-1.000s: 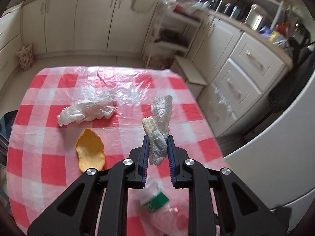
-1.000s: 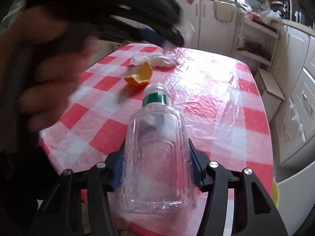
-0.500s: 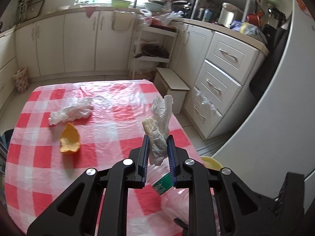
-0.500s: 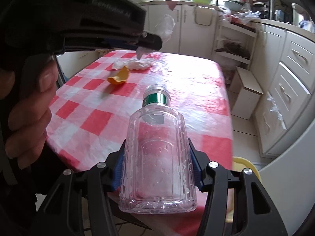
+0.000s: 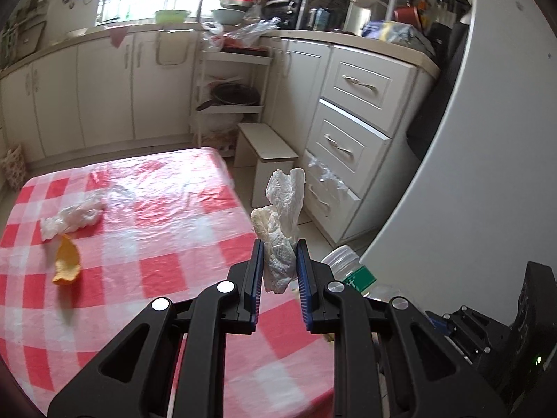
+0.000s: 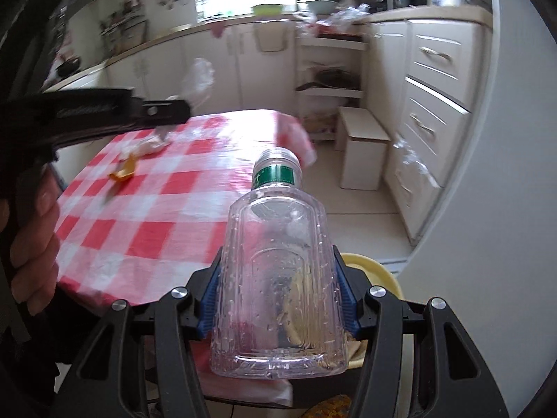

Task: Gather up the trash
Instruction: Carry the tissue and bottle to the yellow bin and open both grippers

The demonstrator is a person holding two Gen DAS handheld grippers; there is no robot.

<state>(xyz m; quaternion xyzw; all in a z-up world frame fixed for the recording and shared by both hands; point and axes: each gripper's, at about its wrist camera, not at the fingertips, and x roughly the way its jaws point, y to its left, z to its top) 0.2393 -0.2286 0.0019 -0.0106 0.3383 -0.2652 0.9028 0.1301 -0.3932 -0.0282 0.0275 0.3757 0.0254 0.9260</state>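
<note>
The red-and-white checked table (image 5: 167, 271) serves as the landmark. Toward its left edge lies a curled piece of orange peel (image 5: 67, 264), bright orange outside and pale inside. Just beyond the peel, farther from the camera, sits a crumpled white tissue (image 5: 71, 216), twisted into a loose roll and touching the cloth. A sheet of clear plastic film covers the far half of the table and shines in the window light.

At the table's right edge, held above the cloth, the left gripper (image 5: 278, 271) pinches a wad of white paper towel (image 5: 282, 223) between its blue-lined fingers; the towel is embossed, creased and stands up in a ragged plume past the fingertips.

Right of the table, past its corner, the right gripper (image 6: 278, 299) clamps a clear plastic bottle (image 6: 278, 278) across its body. The bottle is flat-sided and ribbed, empty but for droplets inside, with a green band at the neck and a clear cap pointing away from the camera. Under the bottle, off the table, shows the rim of a yellow bin (image 6: 379, 271).
</note>
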